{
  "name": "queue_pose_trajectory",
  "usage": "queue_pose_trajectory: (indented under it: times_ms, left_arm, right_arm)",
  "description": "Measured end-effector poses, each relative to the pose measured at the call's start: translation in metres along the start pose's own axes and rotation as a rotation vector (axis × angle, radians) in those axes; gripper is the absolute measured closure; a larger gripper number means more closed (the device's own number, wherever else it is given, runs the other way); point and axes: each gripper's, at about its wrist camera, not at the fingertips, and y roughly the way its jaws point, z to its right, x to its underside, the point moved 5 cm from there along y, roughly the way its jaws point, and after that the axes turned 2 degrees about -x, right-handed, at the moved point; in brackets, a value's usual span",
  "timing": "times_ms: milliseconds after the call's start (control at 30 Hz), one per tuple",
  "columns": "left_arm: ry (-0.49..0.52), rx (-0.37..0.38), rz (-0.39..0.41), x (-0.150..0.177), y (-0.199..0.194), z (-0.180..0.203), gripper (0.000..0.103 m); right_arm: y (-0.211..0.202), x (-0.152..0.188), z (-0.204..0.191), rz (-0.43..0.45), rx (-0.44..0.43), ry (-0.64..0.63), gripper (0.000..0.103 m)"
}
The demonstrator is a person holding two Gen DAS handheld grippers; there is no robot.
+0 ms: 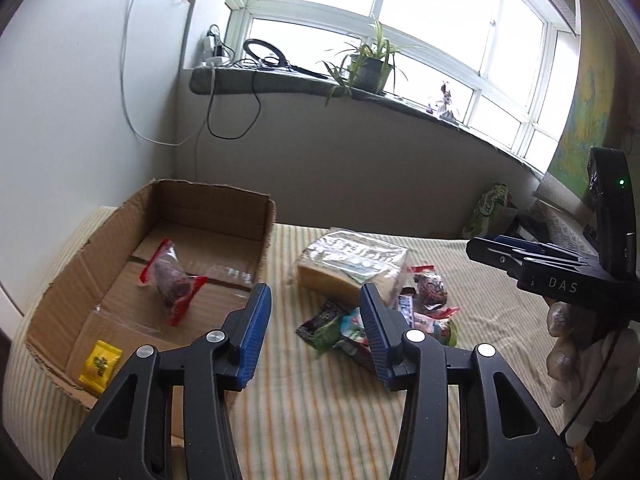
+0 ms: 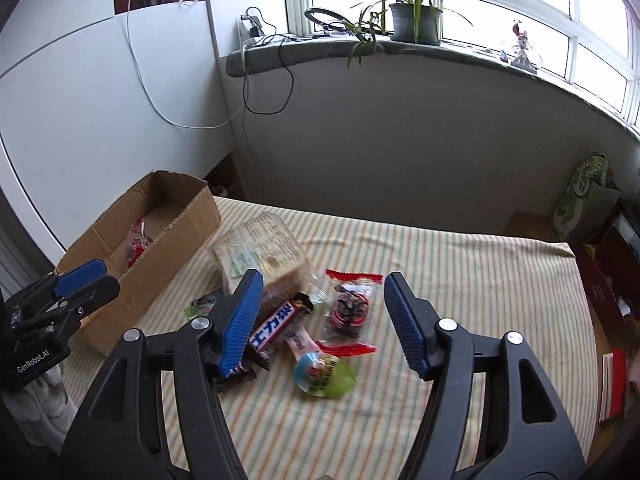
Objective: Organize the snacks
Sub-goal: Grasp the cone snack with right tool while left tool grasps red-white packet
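A cardboard box (image 1: 224,204) stands at the left on the striped cloth; it also shows in the right wrist view (image 2: 160,248). In it lie a red-edged dark snack pack (image 1: 172,280) and a small yellow packet (image 1: 100,366). A pile of snacks lies right of the box: a bagged bread loaf (image 2: 260,248), a chocolate bar (image 2: 274,326), a red-edged dark snack (image 2: 350,308) and a green-blue packet (image 2: 324,372). My left gripper (image 1: 314,308) is open and empty beside the box's near right corner. My right gripper (image 2: 322,294) is open and empty above the pile.
The striped cloth (image 2: 460,280) covers the table. A wall and a windowsill with a potted plant (image 2: 414,12) stand behind. A green carton (image 2: 584,200) and boxes stand at the right edge. A white panel (image 2: 100,100) stands at the left.
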Motion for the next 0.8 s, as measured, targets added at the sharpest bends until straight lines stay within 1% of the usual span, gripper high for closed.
queue_pose_trajectory:
  times_ms: [133, 267, 500, 667, 800]
  left_arm:
    - [0.027, 0.029, -0.038, 0.006, 0.013, 0.020, 0.058]
    - [0.033, 0.061, -0.089, 0.016, 0.026, 0.031, 0.055]
    - [0.056, 0.040, -0.148, 0.029, 0.047, 0.038, 0.054]
    - [0.078, 0.021, -0.167, 0.031, 0.059, 0.043, 0.054]
    - [0.058, 0.010, -0.193, 0.033, 0.071, 0.040, 0.054]
  right_arm:
    - [0.005, 0.017, 0.015, -0.037, -0.006, 0.007, 0.037]
    - [0.016, 0.037, 0.018, -0.082, -0.025, -0.008, 0.037]
    - [0.041, 0.067, 0.014, -0.156, -0.054, -0.048, 0.037]
    - [0.055, 0.075, 0.011, -0.190, -0.073, -0.068, 0.037]
    - [0.062, 0.078, 0.009, -0.202, -0.079, -0.085, 0.037]
